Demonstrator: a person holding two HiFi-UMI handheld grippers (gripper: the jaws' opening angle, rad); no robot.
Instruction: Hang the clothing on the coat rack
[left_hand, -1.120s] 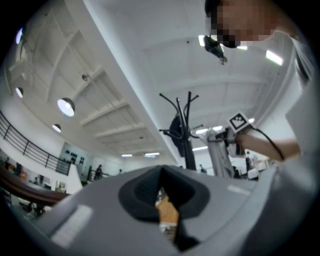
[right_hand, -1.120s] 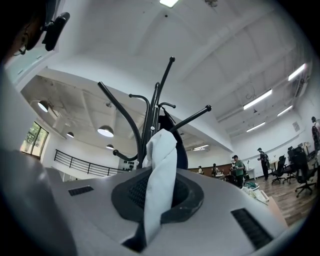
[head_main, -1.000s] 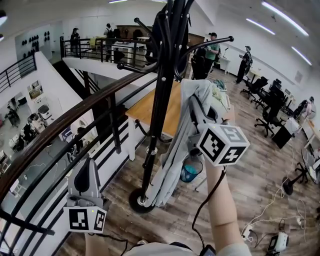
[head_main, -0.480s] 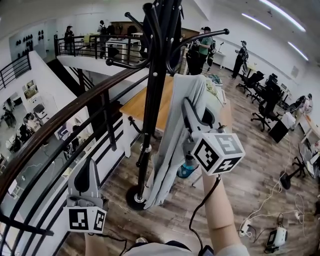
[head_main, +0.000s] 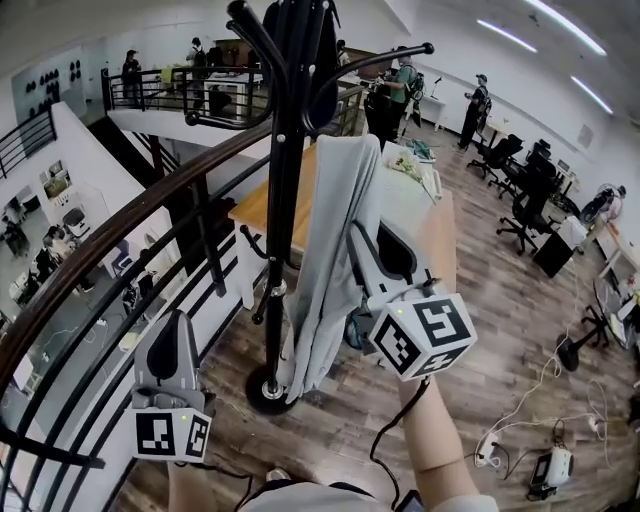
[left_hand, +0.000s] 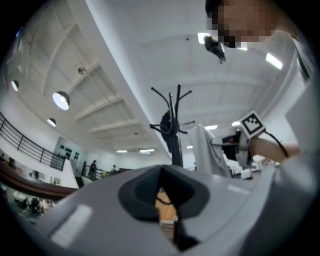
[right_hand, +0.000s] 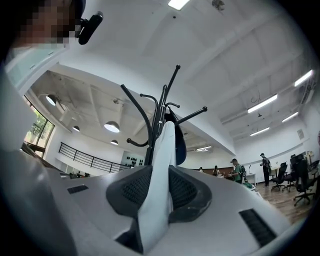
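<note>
As the right gripper's (head_main: 372, 245) jaws open, the garment (head_main: 335, 230) between them looks soft, light, best pinched at a fold.

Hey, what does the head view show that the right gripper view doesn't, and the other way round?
Only the head view: the coat rack's round base on the floor, the left gripper held low and apart from the rack, and the right gripper's marker cube. Only the right gripper view: the grey garment running between that gripper's opening jaws. Both: the garment hanging on the black rack, with people at desks beyond.
</note>
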